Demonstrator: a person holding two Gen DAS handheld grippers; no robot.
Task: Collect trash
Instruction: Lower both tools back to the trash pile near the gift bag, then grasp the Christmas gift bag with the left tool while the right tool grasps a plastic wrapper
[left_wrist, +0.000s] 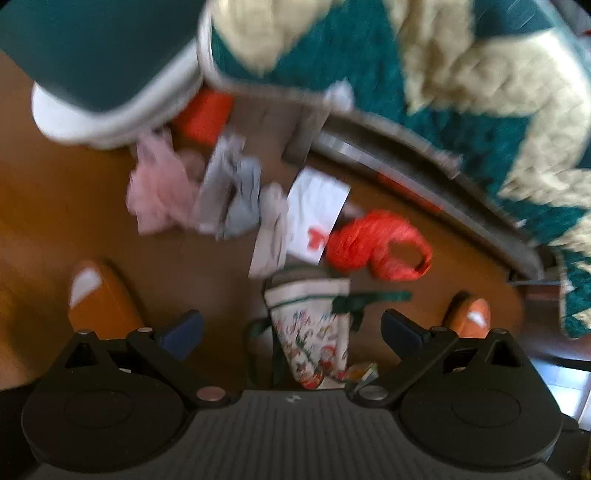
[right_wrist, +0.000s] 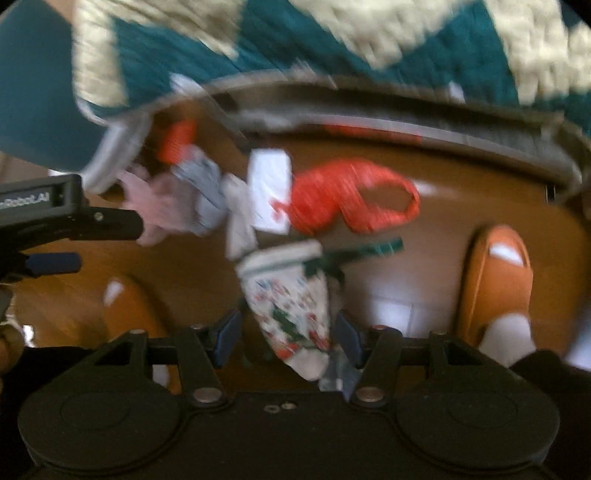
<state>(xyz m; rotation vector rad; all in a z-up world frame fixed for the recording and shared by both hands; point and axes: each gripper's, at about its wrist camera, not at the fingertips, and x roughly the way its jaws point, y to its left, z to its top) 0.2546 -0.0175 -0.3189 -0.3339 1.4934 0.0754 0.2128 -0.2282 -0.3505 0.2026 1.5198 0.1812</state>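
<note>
the left gripper (left_wrist: 291, 328) fills the bottom of its own view, pointing down at a brown wooden floor (left_wrist: 74, 206), its blue-padded jaws spread wide with nothing pressed between them. a small printed bag (left_wrist: 314, 332) with green ribbon handles lies on the floor in the gap between the fingers, apart from both pads.

the right gripper (right_wrist: 288, 339) also points steeply down, tilted a little, and its jaws stand released, well spread. the same printed bag (right_wrist: 291, 306) sits between its pads; whether the right pad brushes it cannot be told through the blur. the left gripper shows at the left edge of the right view (right_wrist: 55, 218), held beside the right one.

the trash lies in a loose pile on the floor just beyond the bag: a red mesh net (left_wrist: 376, 243) with a loop, a white paper (left_wrist: 317, 218) with red print touching it, grey crumpled pieces (left_wrist: 232, 192), and a pink plastic bag (left_wrist: 159, 192) at the left end. a red thing (left_wrist: 203, 114) lies farther back, near a white and teal bin (left_wrist: 103, 85).

a person's feet in orange slippers (right_wrist: 495, 284) stand on either side of the grippers. a teal and cream rug (left_wrist: 461, 74) covers the floor beyond a grey metal strip (left_wrist: 424, 173).

both views are blurred.
</note>
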